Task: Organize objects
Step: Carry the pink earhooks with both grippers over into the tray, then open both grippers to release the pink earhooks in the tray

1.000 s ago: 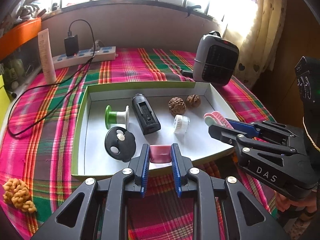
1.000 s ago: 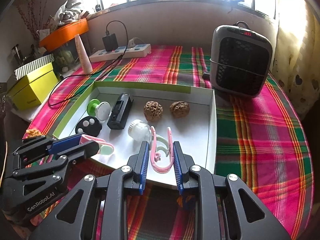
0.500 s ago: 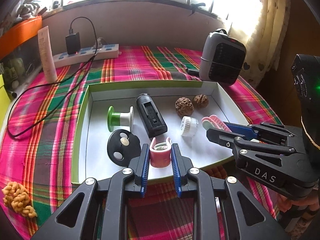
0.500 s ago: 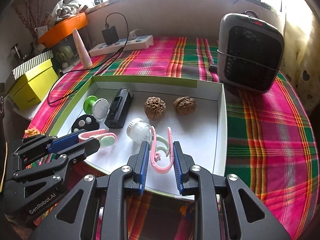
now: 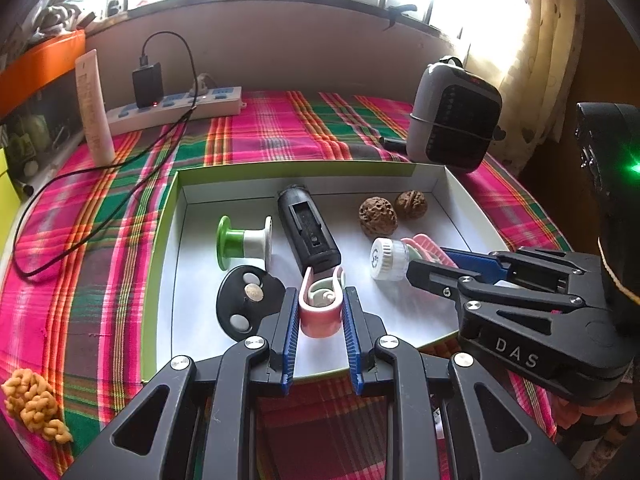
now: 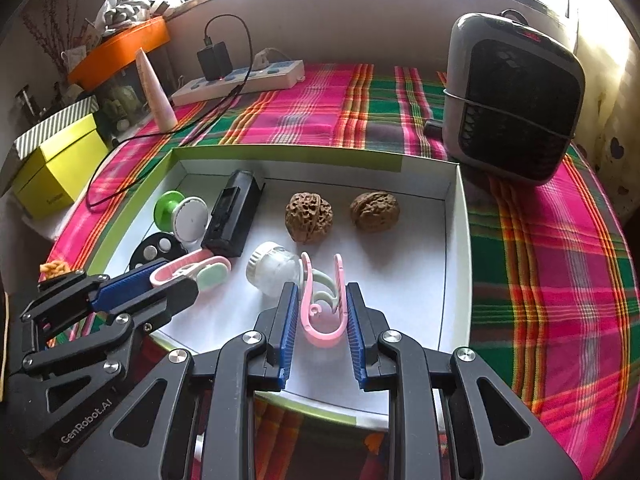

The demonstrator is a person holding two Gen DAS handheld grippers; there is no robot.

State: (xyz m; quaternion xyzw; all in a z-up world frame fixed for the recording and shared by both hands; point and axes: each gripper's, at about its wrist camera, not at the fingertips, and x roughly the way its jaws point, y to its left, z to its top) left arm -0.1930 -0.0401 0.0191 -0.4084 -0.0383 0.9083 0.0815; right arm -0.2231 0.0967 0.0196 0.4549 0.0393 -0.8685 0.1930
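Since both pink clips belong in the white tray (image 6: pixel 454 236), the left gripper (image 5: pixel 321 322) and right gripper (image 6: pixel 322 314) each pinch one above its floor, seemingly for release.

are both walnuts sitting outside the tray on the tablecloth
No, both walnuts lie side by side inside the white tray, near its far wall.

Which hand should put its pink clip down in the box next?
Probably the left. The left gripper holds its pink clip beside the black case, where bare box floor shows. The right gripper's clip crowds the white cap.
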